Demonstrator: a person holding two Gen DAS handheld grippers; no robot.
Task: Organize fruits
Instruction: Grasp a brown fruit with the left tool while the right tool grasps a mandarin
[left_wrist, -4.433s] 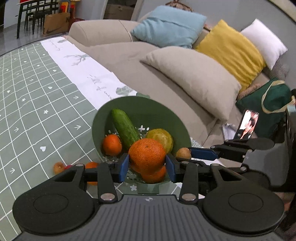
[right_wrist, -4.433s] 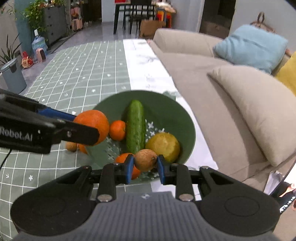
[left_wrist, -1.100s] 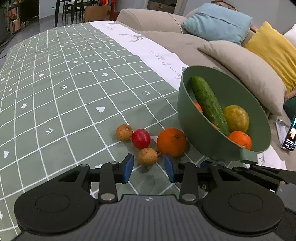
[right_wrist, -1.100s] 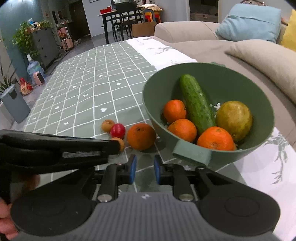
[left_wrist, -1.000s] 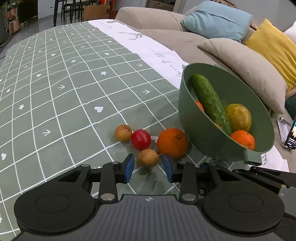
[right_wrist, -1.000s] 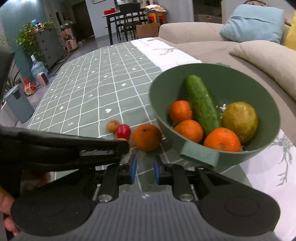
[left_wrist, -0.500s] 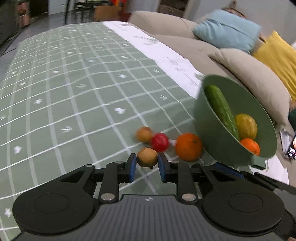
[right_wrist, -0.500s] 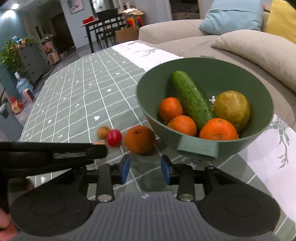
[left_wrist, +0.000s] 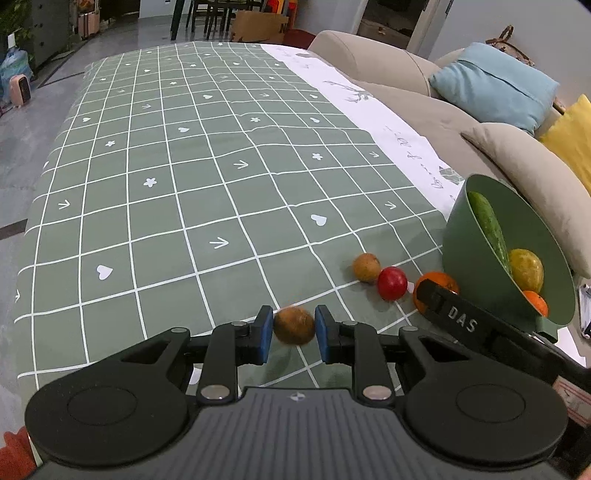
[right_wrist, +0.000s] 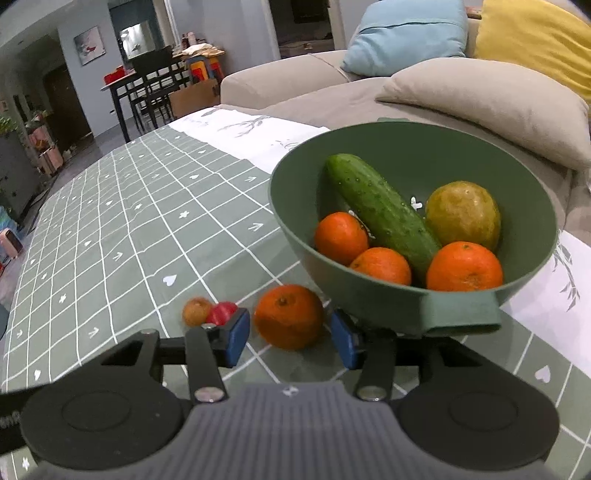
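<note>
Blue pads of the left gripper (left_wrist: 294, 334) press on both sides of a small brown fruit (left_wrist: 294, 326), so these jaws are closed on it; whether it is clear of the green checked cloth (left_wrist: 177, 206) cannot be told. It looks light and firm with a dry skin; the grip across its widest part suits a round thing that could roll out. The right gripper (right_wrist: 290, 339) holds nothing: its jaws are opening, and the loose orange (right_wrist: 289, 316) lies on the cloth just ahead of the gap, untouched. The orange is probably heavier, with a slightly yielding peel, best taken across its middle. Beside it sit a red fruit (left_wrist: 392, 283) and another brown fruit (left_wrist: 366, 267), touching or nearly so. The green bowl (right_wrist: 369, 295) stands just beyond the orange, its handle tab (right_wrist: 460, 309) towards the right gripper. It already holds a cucumber (right_wrist: 380, 210), three oranges and a yellow-green fruit (right_wrist: 463, 214). Open cloth spreads to the left; the bowl wall crowds the orange's right side, and the sofa (right_wrist: 332, 92) lies behind.
</note>
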